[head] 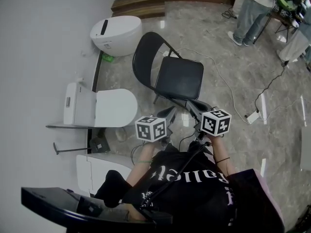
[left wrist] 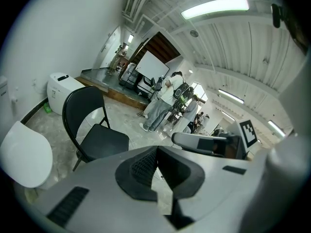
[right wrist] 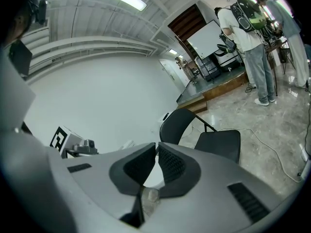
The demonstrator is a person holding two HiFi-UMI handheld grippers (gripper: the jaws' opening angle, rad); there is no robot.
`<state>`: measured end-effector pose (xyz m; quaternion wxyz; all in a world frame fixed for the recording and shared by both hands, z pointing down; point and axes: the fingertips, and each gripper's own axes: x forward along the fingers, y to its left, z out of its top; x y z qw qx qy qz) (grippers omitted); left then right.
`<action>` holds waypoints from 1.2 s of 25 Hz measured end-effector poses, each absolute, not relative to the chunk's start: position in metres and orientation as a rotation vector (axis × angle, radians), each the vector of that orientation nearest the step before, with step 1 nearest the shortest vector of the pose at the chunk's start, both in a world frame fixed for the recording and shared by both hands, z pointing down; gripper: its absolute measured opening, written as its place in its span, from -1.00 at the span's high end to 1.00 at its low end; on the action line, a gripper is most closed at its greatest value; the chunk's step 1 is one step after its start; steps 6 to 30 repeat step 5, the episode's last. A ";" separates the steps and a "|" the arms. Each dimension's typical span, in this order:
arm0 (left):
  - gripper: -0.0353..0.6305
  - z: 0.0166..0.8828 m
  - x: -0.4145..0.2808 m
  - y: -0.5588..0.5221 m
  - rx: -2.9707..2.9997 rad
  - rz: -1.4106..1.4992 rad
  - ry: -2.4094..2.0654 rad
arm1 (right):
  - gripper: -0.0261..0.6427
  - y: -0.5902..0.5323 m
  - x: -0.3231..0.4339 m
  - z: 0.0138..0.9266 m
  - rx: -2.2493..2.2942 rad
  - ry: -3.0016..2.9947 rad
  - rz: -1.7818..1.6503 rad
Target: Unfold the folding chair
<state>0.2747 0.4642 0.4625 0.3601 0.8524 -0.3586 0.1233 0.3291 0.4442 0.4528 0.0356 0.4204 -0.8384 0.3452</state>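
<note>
Between the jaws of the left gripper [left wrist: 157, 152] there is nothing; they are pressed tight together. The right gripper [right wrist: 157, 147] shows only a thin slit between its jaws, and nothing is in there either. Both are held up close in front of the person's chest.

I think the folding chair [head: 179, 76] is already open. It stands on its legs with the seat down flat. So the main thing that could go wrong is a bump. Closed jaws cannot grab the frame, they can only poke it. A poke could make the chair slide on the shiny floor, or tip it back toward the white toilet [head: 116, 33] by the wall. A white cable [head: 228, 89] lies on the floor beside the chair, and a sliding leg might catch on it.

The chair is out in front of both grippers and apart from them, touching neither. From the left gripper it sits ahead and to the left; from the right gripper, ahead and to the right.
</note>
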 end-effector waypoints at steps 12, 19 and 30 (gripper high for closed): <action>0.88 0.463 0.281 0.454 2.184 0.305 -0.952 | 0.83 0.436 0.336 0.452 1.264 -2.589 1.045; 0.88 0.463 0.281 0.454 2.184 0.305 -0.952 | 0.83 0.436 0.336 0.452 1.264 -2.589 1.045; 0.88 0.463 0.281 0.454 2.184 0.305 -0.952 | 0.83 0.436 0.336 0.452 1.264 -2.589 1.045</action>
